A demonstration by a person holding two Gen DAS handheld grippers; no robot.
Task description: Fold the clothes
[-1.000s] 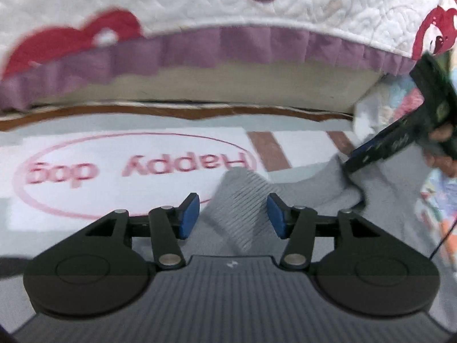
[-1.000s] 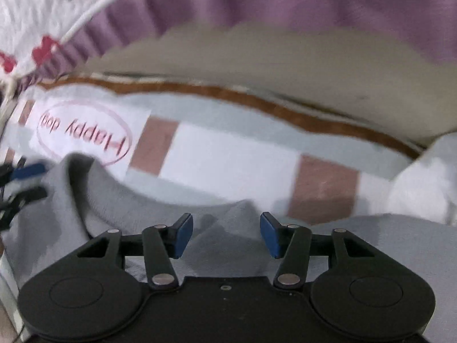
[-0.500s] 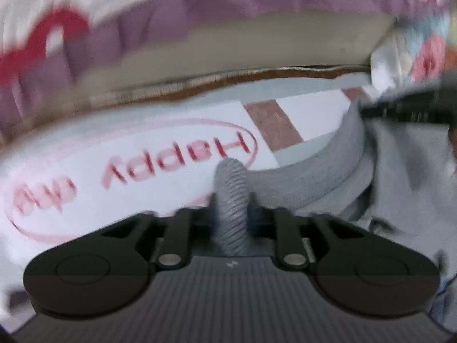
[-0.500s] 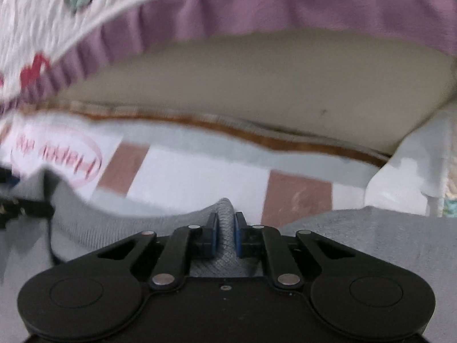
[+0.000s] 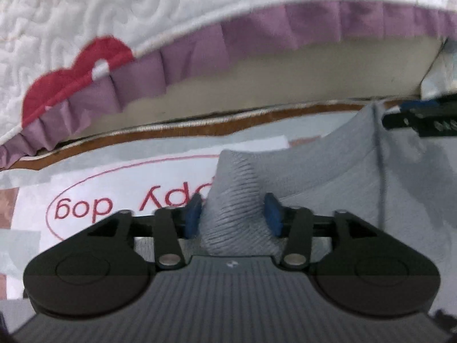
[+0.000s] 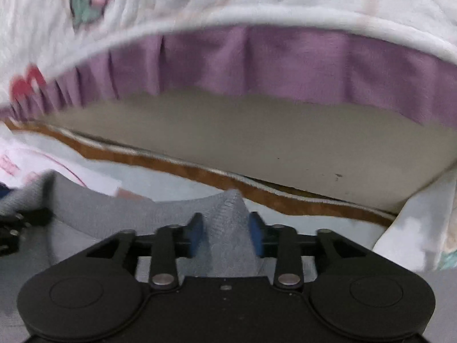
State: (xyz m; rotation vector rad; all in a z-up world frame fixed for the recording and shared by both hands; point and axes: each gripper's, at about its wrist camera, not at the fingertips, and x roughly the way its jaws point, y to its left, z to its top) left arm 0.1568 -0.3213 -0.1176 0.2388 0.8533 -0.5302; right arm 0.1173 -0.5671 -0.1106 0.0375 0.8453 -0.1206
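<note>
The grey knitted garment lies on a pale mat printed with "dog" in red (the rest of the wording is hidden behind the cloth), and a ridge of it stands up between the fingers of each gripper. The left gripper and the right gripper both have their fingers opening, blue pads drawing off the fabric peak between them. Behind hangs a white quilt with a purple frill, blurred and cut off above.
</note>
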